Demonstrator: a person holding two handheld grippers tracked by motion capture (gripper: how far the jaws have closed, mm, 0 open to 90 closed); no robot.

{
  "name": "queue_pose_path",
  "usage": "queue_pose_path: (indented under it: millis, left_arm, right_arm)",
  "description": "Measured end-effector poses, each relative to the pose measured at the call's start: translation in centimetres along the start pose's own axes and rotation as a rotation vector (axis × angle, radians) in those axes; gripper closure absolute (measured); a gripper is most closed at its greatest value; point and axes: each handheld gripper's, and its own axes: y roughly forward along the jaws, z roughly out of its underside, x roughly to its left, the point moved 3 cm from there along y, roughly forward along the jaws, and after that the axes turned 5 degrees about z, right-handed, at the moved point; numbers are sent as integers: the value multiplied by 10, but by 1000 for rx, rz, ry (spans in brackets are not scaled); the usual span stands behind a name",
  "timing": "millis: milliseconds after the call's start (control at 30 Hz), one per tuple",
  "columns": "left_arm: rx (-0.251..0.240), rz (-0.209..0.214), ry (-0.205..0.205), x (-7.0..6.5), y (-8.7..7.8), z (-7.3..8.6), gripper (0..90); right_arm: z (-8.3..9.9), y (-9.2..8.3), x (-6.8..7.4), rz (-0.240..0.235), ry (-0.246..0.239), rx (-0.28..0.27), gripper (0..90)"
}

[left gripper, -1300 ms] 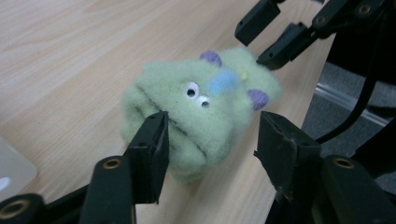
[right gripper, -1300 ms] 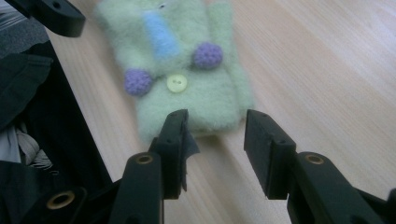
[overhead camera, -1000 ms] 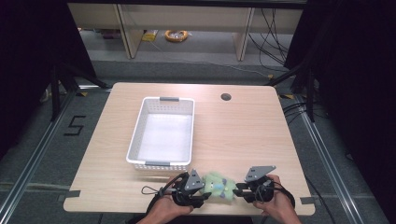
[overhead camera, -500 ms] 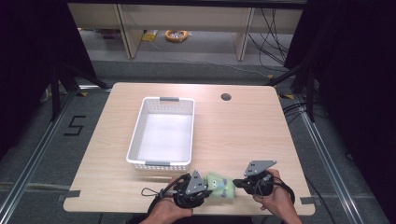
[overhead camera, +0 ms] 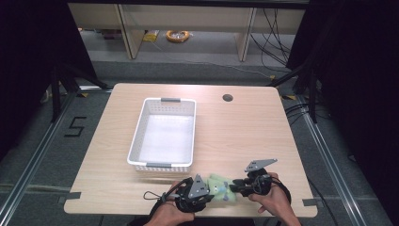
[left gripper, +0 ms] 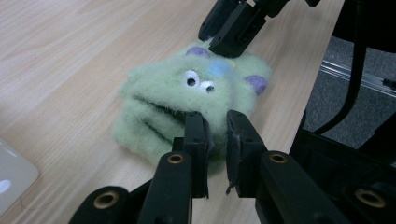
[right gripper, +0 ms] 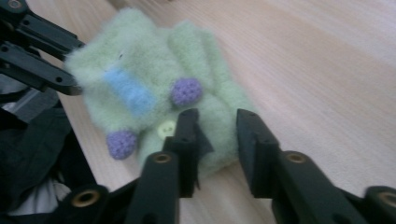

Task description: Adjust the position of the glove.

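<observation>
A fuzzy green plush toy [overhead camera: 221, 186] with white eyes, purple nubs and a blue patch lies near the table's front edge [left gripper: 187, 93] [right gripper: 154, 84]. My left gripper [overhead camera: 214, 190] pinches its near edge from the left, jaws almost together with fuzz between them [left gripper: 217, 119]. From the right, my right gripper [overhead camera: 234, 185] holds the toy's other end, a thicker fold of fuzz filling the gap between its jaws [right gripper: 217, 116]. Each gripper also appears in the other's view, the right gripper [left gripper: 224, 44] and the left gripper [right gripper: 70, 65].
A white perforated basket [overhead camera: 160, 165] stands just behind the toy, left of the table's middle, with nothing in it; its corner [left gripper: 14, 172] is close to my left gripper. A round cable hole [overhead camera: 227, 98] sits at the back. The table's front edge runs right under both hands.
Both grippers stay at the toy. The left one has edged slightly right and nearer the front edge; the right one has shifted a little left.
</observation>
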Motion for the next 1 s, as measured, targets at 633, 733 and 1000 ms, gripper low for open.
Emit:
queue_pose_path:
  millis: [633,733,1000]
  left_arm:
    - [14,21,-25,1,5,4,792]
    - [-6,28,-44,2,5,3,779]
    - [-76,49,-178,11,-4,2,640]
  right_arm:
    - [-17,4,-8,-1,-43,18,820]
    - [-16,3,-10,-2,-33,6,805]
    - [-14,-2,-8,39,-17,-5,675]
